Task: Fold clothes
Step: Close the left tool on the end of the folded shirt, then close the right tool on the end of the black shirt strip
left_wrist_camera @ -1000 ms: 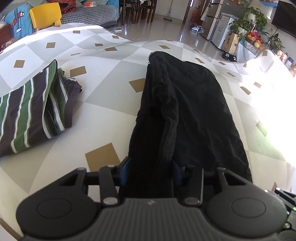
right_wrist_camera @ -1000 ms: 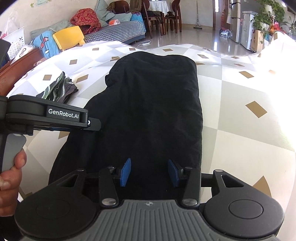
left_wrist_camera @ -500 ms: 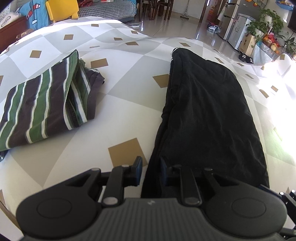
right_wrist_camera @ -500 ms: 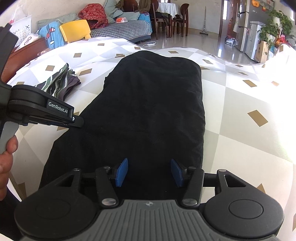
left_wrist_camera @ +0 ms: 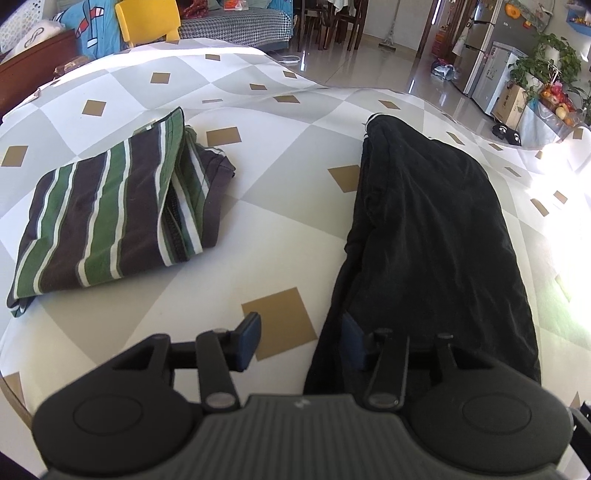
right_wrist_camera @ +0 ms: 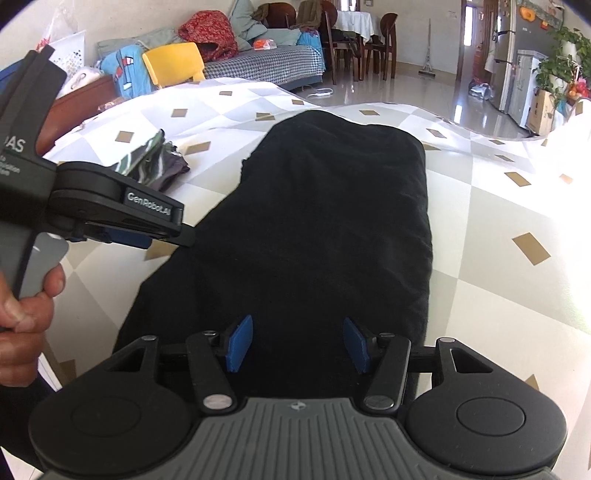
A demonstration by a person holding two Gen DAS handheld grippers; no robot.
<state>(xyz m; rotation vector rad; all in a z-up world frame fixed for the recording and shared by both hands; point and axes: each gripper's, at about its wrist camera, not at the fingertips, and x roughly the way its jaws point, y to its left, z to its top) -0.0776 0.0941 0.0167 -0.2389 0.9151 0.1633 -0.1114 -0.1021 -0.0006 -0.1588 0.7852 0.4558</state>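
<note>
- The black garment [left_wrist_camera: 436,236] lies lengthwise on the worktop [left_wrist_camera: 280,229], folded into a long narrow strip that runs away from both cameras toward the far edge.
- The worktop is covered with a cloth of grey and white diamonds with small tan squares.
- The left tool [left_wrist_camera: 299,341] is at the near left corner of the black garment. Its jaws stand apart and have just been opening. The left pad is over bare cloth beside a tan square; the right pad is at the garment's edge, partly tucked behind a fold of the fabric. The pads do not pinch the fabric.
- In the right wrist view the left tool [right_wrist_camera: 168,238] is seen from the side, its tip touching or just over the left edge of the garment [right_wrist_camera: 325,229], with a person's hand [right_wrist_camera: 26,314] gripping its handle.
- The right tool [right_wrist_camera: 297,343] is over the near end of the garment, to the right of the left tool. Its jaws are apart, with black fabric showing between the blue pads [right_wrist_camera: 240,343]; whether the pads touch the fabric I cannot tell, but they do not squeeze it.
- A striped garment [left_wrist_camera: 107,218] in green, dark brown and white lies folded on the worktop to the left, well apart from the black one.
- Beyond the worktop stands a yellow chair [left_wrist_camera: 147,18], with a sofa [right_wrist_camera: 266,64] behind it.
</note>
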